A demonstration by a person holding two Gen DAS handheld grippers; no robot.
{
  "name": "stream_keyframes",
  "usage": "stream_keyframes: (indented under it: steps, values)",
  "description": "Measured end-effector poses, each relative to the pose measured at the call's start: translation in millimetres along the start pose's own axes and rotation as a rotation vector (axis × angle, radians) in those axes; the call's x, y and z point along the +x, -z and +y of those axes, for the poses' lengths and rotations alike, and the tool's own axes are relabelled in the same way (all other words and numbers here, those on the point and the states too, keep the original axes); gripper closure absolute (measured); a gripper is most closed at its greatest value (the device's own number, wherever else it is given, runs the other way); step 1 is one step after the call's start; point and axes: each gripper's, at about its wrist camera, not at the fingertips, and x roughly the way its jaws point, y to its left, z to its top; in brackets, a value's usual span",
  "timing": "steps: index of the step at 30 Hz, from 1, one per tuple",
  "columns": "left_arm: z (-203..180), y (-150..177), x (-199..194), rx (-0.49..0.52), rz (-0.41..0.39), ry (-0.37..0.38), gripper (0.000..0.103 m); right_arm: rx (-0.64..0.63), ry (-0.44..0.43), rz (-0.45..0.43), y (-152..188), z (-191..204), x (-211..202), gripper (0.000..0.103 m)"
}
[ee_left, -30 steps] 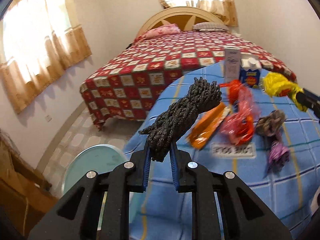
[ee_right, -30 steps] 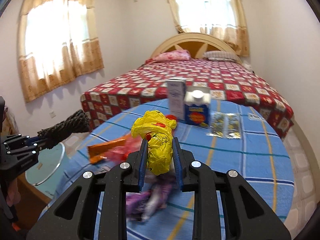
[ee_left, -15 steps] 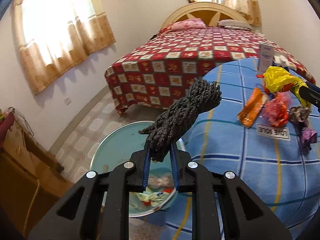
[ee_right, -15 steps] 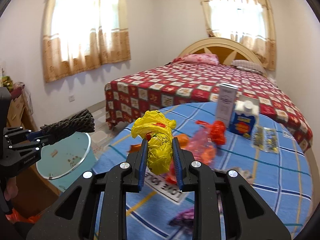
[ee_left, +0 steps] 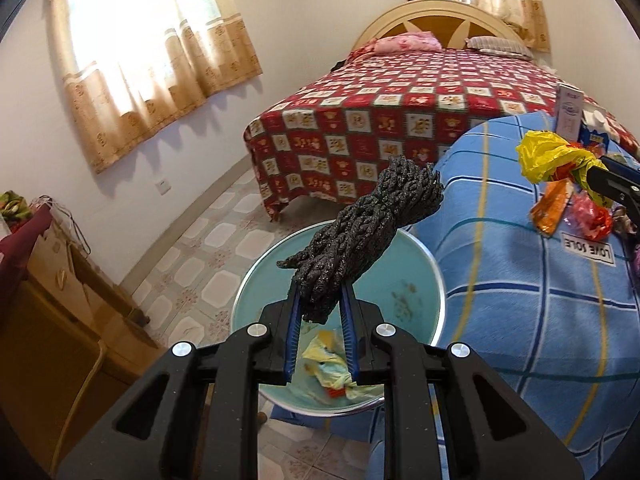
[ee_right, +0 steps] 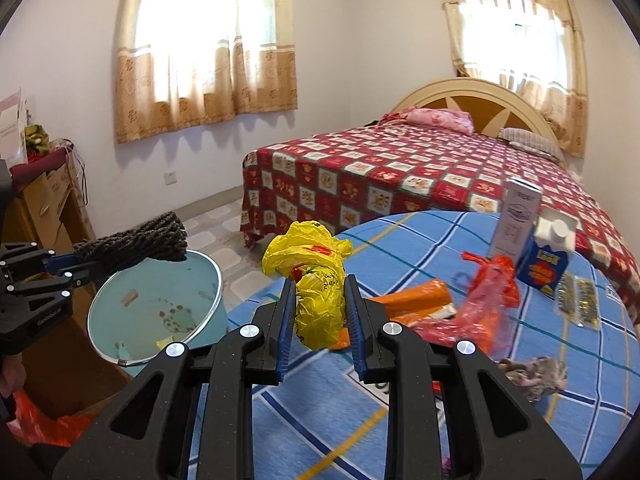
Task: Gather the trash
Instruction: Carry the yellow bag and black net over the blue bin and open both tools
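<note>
Carrying a dark bundle of rope (ee_left: 360,236) clamped between its blue pads, the left gripper (ee_left: 320,332) hangs above the mouth of the teal bin (ee_left: 432,280), which stands on the tiled floor against the edge of the table. The rope is pinched near one end, so most of it juts forward and up toward twelve o'clock; that grip leaves the free length clear of the jaws, and it would likely fall cleanly once they part. Scraps of paper and wrapper already lie in the bin's bottom, at six o'clock under the pads.

The right gripper (ee_right: 320,320) is closed on a crumpled yellow plastic bag (ee_right: 316,280), squeezed at its middle so the crinkled top billows out above the pads. From its camera the bin (ee_right: 208,280) sits at about nine o'clock, so this load seems next in line, waiting over the table's near edge while the left side is over the opening.

Still on the blue checked tablecloth (ee_right: 440,420), at two to three o'clock of the right gripper: an orange wrapper (ee_right: 416,296), a red plastic bag (ee_right: 484,300), a blue carton (ee_right: 548,256) with a tall white box (ee_right: 516,216) beside it, and a grey crumpled scrap (ee_right: 536,372). Much of the collecting appears left to do.
</note>
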Motion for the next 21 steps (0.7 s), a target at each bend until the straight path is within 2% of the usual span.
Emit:
stream_keyframes:
  steps: [21]
  values:
    - [44,16,12,-0.057,0.04,-0.072,0.084,-0.106,-0.084,0.048,-1,52,36,0.078]
